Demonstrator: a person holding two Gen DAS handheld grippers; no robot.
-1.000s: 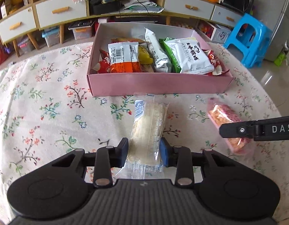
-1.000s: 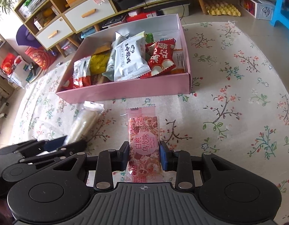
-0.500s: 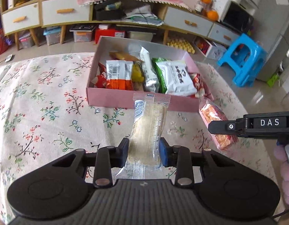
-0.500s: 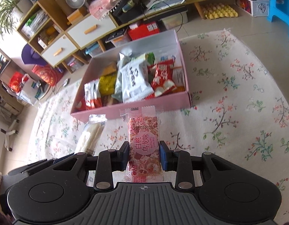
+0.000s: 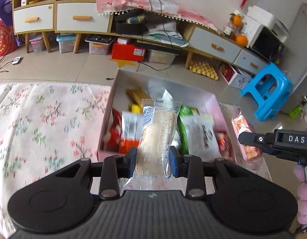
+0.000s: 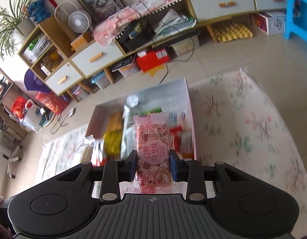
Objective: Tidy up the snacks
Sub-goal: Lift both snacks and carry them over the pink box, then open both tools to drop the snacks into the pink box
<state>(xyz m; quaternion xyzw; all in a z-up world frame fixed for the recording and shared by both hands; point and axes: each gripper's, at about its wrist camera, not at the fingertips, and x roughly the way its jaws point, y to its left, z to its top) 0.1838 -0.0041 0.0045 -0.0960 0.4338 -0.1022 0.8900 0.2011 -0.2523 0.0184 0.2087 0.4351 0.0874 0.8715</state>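
Floral tablecloth below, pink box now directly ahead rather than across the cloth; both packets lifted clear since a second ago. Left gripper clamped on clear-wrapped cake, right gripper clamped on pink peach bar, both poised over box; probably ready to drop in

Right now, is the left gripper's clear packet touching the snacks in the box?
Cannot tell. In the left wrist view the clear packet, clamped in the left gripper, overlaps the pink box and its blurred snacks, so no contact or gap shows.
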